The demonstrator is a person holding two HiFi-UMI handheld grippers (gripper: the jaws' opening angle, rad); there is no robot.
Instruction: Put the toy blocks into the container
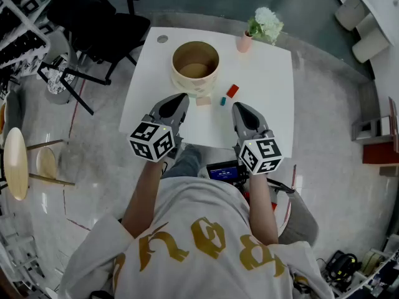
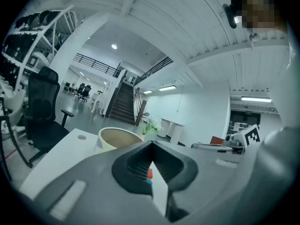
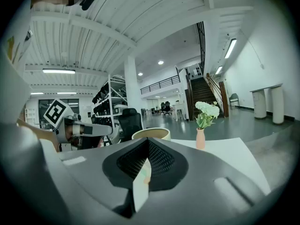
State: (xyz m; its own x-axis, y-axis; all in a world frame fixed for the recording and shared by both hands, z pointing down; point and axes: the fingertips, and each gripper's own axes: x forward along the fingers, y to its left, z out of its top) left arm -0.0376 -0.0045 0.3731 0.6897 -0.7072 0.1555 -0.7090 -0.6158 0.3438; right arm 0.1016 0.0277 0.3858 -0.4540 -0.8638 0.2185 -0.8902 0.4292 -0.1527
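A round tan container stands on the white table, and it also shows in the left gripper view and the right gripper view. Just in front of it lie a beige block, a small teal block and a red block. My left gripper hovers at the table's near edge, left of the beige block, shut and empty. My right gripper sits just below and to the right of the red and teal blocks, shut with nothing held.
A pink vase with flowers stands at the table's far right. A small grey disc lies at the far left corner. A black office chair is beyond the table, wooden stools at the left, and a lit screen rests on the person's lap.
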